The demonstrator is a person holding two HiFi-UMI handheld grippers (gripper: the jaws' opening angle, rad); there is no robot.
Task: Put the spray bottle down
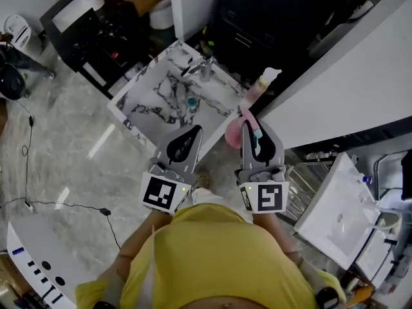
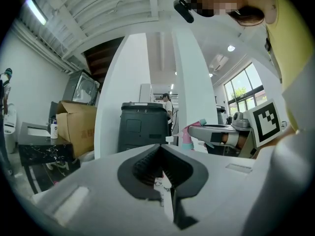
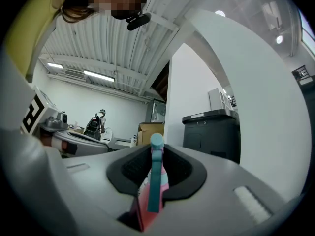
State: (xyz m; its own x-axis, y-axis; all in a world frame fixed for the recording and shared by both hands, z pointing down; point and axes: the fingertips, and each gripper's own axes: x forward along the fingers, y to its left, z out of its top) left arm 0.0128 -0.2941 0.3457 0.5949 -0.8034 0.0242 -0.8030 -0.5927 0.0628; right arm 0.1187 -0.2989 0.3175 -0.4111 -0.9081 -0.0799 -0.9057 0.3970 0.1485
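Spray bottle [image 3: 154, 186] pink, teal trigger, clamped in right gripper [image 3: 156, 154] jaws; left gripper [image 2: 161, 154] jaws together.

The spray bottle [image 3: 152, 195] is smooth pink plastic. The right gripper [image 3: 157, 154] is matt grey plastic with ribbed black pads [image 3: 133, 167]; the floor [image 1: 71, 159] looks glossy.

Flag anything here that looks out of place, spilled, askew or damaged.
Nothing stands out. The pink plastic spray bottle with a teal trigger is clamped in the right gripper, with no spill visible. The left gripper is shut and empty. The white marble-patterned counter looks intact.
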